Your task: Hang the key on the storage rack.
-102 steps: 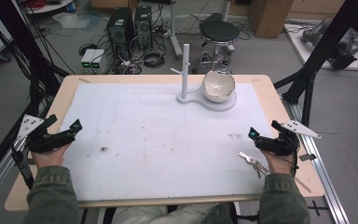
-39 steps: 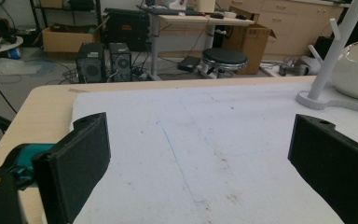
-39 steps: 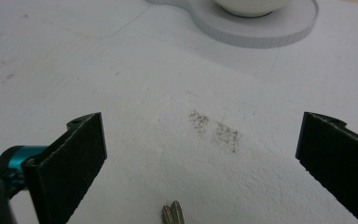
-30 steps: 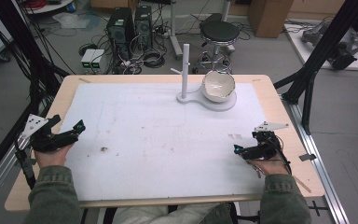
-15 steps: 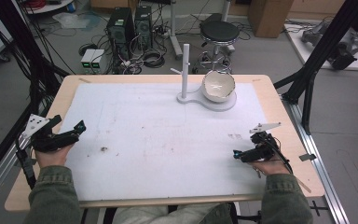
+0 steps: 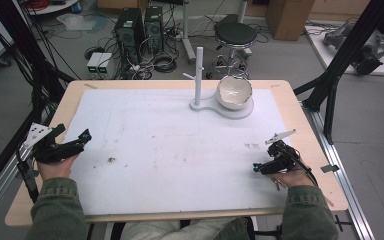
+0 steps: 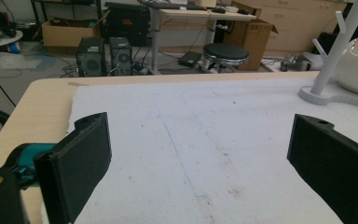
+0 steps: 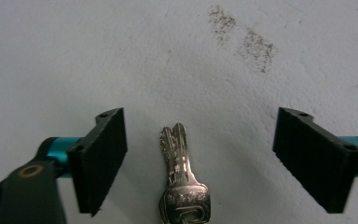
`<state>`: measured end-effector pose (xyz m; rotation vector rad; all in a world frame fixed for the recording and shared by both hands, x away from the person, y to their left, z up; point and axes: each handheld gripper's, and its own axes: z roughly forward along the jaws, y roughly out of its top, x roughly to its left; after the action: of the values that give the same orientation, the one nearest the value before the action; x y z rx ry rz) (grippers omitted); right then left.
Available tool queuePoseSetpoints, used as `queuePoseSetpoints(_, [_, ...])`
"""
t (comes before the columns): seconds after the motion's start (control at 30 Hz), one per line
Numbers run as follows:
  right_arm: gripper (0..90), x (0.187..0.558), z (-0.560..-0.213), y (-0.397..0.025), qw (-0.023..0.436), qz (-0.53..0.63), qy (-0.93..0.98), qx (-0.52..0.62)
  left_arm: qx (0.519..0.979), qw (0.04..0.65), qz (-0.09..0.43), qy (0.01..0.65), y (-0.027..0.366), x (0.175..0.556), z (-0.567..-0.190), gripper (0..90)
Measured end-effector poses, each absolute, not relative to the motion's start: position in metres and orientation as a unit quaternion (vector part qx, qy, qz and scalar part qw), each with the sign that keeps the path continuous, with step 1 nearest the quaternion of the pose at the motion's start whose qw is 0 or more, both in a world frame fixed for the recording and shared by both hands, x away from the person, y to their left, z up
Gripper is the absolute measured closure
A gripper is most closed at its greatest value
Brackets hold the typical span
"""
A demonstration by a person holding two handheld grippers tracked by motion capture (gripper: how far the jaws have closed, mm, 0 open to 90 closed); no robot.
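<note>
Silver keys (image 8: 182,179) lie flat on the white mat (image 6: 180,150) at about 4 o'clock, between the wide-open jaws of the right gripper (image 6: 260,167), not yet grabbed, while the left gripper (image 6: 77,140) waits open, holding nothing.

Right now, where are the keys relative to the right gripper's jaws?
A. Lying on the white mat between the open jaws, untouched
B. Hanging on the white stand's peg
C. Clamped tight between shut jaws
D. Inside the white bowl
A: in the right gripper view the keys lie flat on the white mat, with the right gripper open and a clear gap on both sides.
</note>
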<state>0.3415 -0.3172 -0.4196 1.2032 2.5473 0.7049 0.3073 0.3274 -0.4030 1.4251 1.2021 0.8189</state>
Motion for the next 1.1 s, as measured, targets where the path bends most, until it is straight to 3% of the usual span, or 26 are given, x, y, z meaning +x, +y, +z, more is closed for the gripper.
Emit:
queuePoseSetpoints(0.1, [19.7, 0.343, -0.419, -0.317, 0.116, 0.236, 0.875, 0.406, 0.598, 0.524, 0.341, 0.501, 0.327, 0.308, -0.403, 6.6])
queuePoseSetpoints(0.13, [24.5, 0.343, -0.419, -0.316, 0.107, 0.227, 0.878, 0.408, 0.599, 0.523, 0.341, 0.501, 0.327, 0.308, -0.403, 6.6])
queuePoseSetpoints(0.4, [38.2, 0.344, -0.416, -0.311, 0.106, 0.210, 0.887, 0.397, 0.598, 0.523, 0.342, 0.502, 0.327, 0.308, -0.404, 6.6])
queuePoseSetpoints(0.43, [43.8, 0.345, -0.414, -0.311, 0.108, 0.211, 0.890, 0.390, 0.598, 0.522, 0.341, 0.503, 0.327, 0.308, -0.404, 6.6])
queuePoseSetpoints(0.8, [57.8, 0.345, -0.415, -0.305, 0.090, 0.183, 0.894, 0.399, 0.599, 0.522, 0.343, 0.502, 0.328, 0.308, -0.404, 6.6])
queuePoseSetpoints(0.9, [64.5, 0.345, -0.415, -0.305, 0.081, 0.178, 0.893, 0.405, 0.598, 0.523, 0.343, 0.502, 0.328, 0.308, -0.404, 6.6])
queuePoseSetpoints(1.03, [81.1, 0.346, -0.415, -0.306, 0.072, 0.179, 0.895, 0.403, 0.598, 0.522, 0.343, 0.503, 0.328, 0.308, -0.404, 6.7])
queuePoseSetpoints(1.1, [82.3, 0.347, -0.415, -0.307, 0.073, 0.177, 0.897, 0.399, 0.598, 0.522, 0.343, 0.503, 0.328, 0.307, -0.404, 6.6])
